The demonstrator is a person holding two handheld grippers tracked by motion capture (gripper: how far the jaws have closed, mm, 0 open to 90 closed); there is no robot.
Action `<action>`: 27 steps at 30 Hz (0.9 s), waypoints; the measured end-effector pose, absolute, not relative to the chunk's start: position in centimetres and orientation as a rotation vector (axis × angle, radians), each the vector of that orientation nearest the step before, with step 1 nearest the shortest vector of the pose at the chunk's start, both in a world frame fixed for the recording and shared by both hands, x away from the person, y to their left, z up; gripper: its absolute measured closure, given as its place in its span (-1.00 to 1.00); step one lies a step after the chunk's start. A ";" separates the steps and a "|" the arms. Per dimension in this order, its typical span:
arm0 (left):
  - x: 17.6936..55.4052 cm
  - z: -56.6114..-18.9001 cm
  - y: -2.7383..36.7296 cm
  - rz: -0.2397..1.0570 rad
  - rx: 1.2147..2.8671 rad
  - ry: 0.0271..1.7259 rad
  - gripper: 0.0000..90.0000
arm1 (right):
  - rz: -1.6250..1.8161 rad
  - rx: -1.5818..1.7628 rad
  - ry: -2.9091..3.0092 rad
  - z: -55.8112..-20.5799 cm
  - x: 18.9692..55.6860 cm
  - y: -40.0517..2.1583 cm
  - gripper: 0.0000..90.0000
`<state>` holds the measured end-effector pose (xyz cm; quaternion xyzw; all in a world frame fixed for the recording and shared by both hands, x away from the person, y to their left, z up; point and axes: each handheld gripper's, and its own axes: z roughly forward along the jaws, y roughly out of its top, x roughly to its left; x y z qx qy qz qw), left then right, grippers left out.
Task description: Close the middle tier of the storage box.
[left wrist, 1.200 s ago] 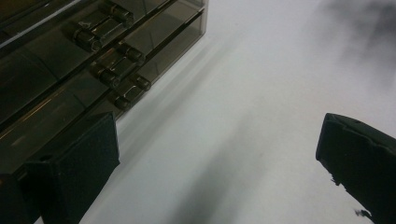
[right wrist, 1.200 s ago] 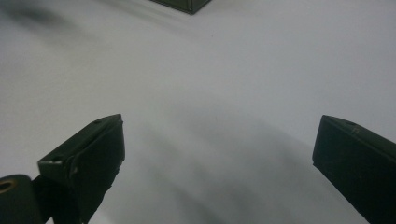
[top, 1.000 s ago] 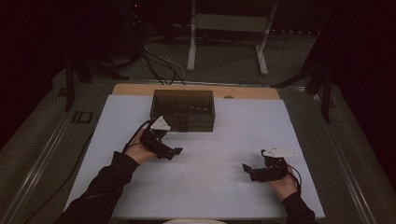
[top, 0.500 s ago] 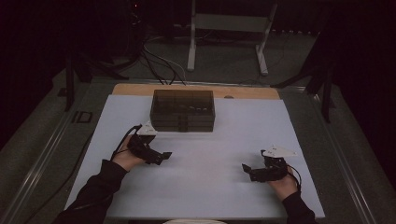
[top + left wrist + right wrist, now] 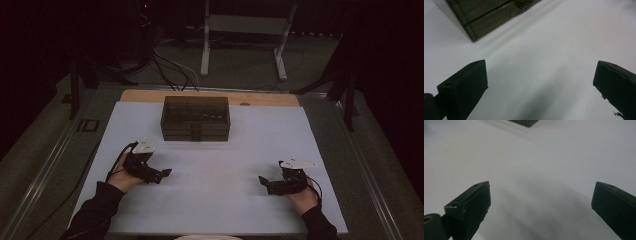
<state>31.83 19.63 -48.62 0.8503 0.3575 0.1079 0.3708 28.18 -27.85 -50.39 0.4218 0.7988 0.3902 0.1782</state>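
A dark, see-through box (image 5: 195, 118) with stacked layers stands at the back middle of the white table top (image 5: 250, 150). My left gripper (image 5: 164, 174) rests low over the white surface at front left, pointing right, well in front of the box. Its jaws stand wide apart with nothing between them, and a corner of the box (image 5: 489, 15) shows at top left in the left gripper view (image 5: 540, 82). My right gripper (image 5: 263, 180) sits at front right, pointing left, jaws wide apart and empty (image 5: 540, 202). A box corner (image 5: 525, 122) shows at the top.
A bare wooden strip (image 5: 210, 96) runs behind the white top. Beyond the table lie cables (image 5: 165, 65) on the floor and a white metal stand (image 5: 242, 35). A dark frame leg (image 5: 350, 95) stands at the right. A small black rectangle (image 5: 88, 125) lies left of the white top.
My left gripper has drawn back from the box toward the front left of the table. The right gripper has stayed where it was.
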 end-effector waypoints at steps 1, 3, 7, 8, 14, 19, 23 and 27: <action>31.7 -48.6 19.8 0.278 2.178 0.923 -0.98 | 1.104 1.192 2.259 -50.4 28.2 -27.8 -0.95; 31.4 -48.8 20.1 0.291 2.169 0.935 -0.98 | 1.104 1.190 2.259 -50.4 28.2 -27.9 -0.95; 30.9 -49.4 20.7 0.318 2.169 0.962 -0.98 | 1.103 1.193 2.261 -50.4 28.2 -27.8 -0.95; 30.7 -49.5 20.8 0.321 2.162 0.967 -0.98 | 1.103 1.193 2.262 -50.4 28.2 -27.8 -0.95; 29.6 -50.3 21.5 0.325 2.143 0.997 -0.98 | 1.103 1.190 2.262 -50.4 28.1 -27.8 -0.95; 28.9 -51.0 22.3 0.320 2.121 1.018 -0.98 | 1.103 1.188 2.262 -50.4 28.1 -27.8 -0.95; 28.1 -51.3 22.8 0.336 2.127 1.030 -0.98 | 1.105 1.184 2.262 -50.3 28.1 -27.8 -0.95; 27.3 -51.8 23.0 0.369 2.150 1.036 -0.98 | 1.098 1.175 2.264 -50.4 28.1 -27.8 -0.95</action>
